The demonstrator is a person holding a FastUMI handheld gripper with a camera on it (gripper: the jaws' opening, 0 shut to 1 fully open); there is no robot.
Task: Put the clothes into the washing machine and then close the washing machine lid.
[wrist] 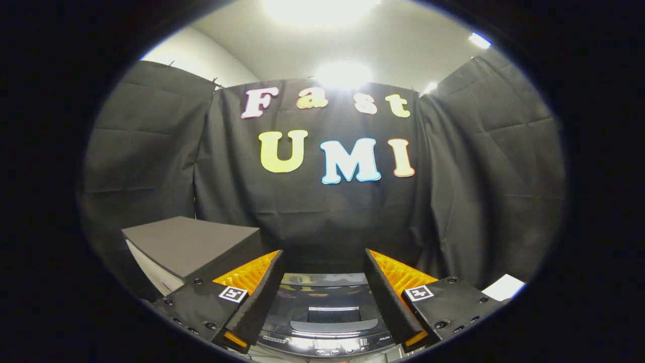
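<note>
My gripper (322,257) stands open, its two black-padded fingers (262,297) with orange backs spread wide and nothing between them. Below and just ahead of the fingers lies the washing machine (325,315), seen from above with its dark glossy lid down flat and a strip of control buttons along its near edge. No clothes are in sight.
A dark grey box (189,244) with a flat top stands to the left of the machine, beside my left finger. A white object (504,287) shows to the right past my right finger. The black cloth wall rises close behind the machine.
</note>
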